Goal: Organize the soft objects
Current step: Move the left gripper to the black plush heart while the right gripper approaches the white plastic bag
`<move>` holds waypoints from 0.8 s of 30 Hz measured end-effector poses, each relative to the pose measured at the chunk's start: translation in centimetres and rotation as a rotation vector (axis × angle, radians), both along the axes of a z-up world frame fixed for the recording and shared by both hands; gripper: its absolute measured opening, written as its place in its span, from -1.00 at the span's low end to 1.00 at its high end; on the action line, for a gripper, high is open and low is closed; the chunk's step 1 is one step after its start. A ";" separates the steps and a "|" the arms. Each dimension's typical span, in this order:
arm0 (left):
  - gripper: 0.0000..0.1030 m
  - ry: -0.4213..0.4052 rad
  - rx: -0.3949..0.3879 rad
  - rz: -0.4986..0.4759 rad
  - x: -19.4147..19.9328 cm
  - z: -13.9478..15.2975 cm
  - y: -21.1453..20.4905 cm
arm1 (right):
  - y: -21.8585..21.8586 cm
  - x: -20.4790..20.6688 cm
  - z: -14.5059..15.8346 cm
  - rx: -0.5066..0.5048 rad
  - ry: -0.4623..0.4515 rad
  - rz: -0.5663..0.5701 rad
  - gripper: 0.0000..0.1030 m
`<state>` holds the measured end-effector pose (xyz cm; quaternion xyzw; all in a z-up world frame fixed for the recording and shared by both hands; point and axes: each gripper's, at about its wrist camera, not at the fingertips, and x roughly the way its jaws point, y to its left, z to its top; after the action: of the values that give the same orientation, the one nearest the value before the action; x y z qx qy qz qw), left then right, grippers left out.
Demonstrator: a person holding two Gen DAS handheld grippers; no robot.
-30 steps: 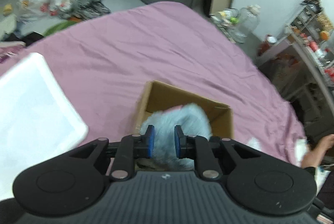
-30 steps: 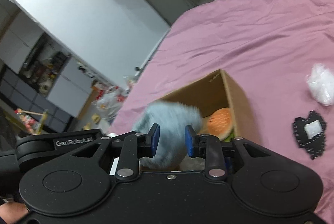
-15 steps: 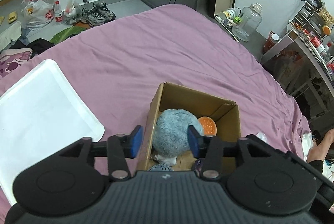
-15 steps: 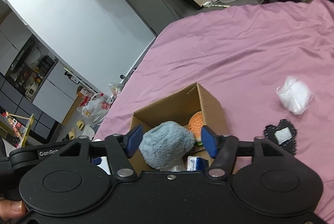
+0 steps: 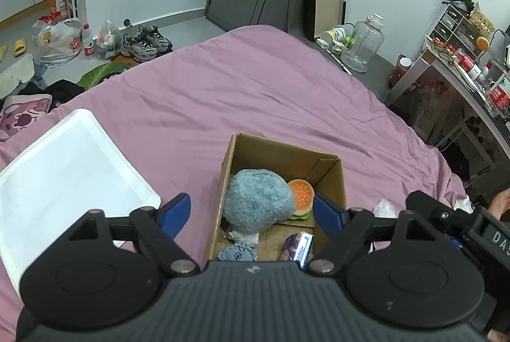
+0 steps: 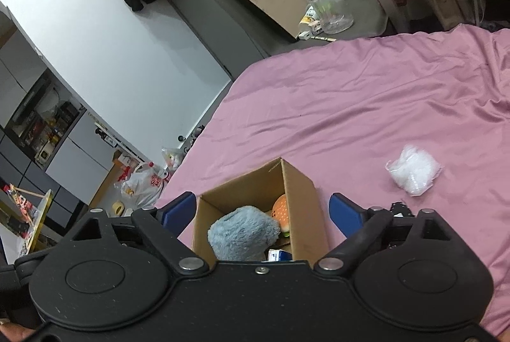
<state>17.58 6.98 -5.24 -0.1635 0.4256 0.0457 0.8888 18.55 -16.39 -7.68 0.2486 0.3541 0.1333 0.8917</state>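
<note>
**Both grippers spread wide above the box, grey plush lying inside**

Nearest the left wrist camera, the left gripper (image 5: 251, 211) has its blue-padded fingers far apart with nothing between them; they straddle the near end of the cardboard box (image 5: 330, 179) from above. The right gripper (image 6: 261, 211) is likewise wide apart and empty, its pads flanking the same box (image 6: 304, 208) without touching it.

Inside the box, the fluffy grey-blue plush (image 5: 258, 200) lies against the left wall, free of both grippers. Touching its right side is a burger-shaped plush (image 5: 300, 197) with an orange bun and a green layer beneath. Nearer the camera on the box floor lie a small blue patterned soft item (image 5: 236, 252) and a small printed packet (image 5: 298, 244).

The box sits on a bed covered by a pink sheet (image 5: 255, 87). To the left of the box, a white tray (image 5: 63, 170) lies flat on the sheet. To the right, apart from the box, a clear bag of white stuffing (image 6: 412, 174) rests on the sheet, with a black lacy-edged item (image 6: 400, 208) nearer, mostly hidden behind the right gripper.

Beyond the bed, a large clear jug (image 5: 363, 47) stands on the floor, and a cluttered desk (image 5: 446, 68) stands at far right.
</note>
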 end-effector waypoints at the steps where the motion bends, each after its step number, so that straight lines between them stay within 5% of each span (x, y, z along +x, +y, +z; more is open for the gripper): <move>1: 0.63 -0.003 0.001 0.000 -0.1 0.2 -0.1 | -0.2 -0.1 0.1 0.002 -0.001 -0.004 0.80; 24: 0.66 -0.058 0.066 -0.039 -3.9 3.9 -5.8 | -6.2 -3.7 2.7 0.073 -0.078 -0.051 0.96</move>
<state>13.63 1.14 -1.32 -0.1272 0.4009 0.0376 0.9065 14.86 -22.57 -5.02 0.2844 0.3074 0.1329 0.8983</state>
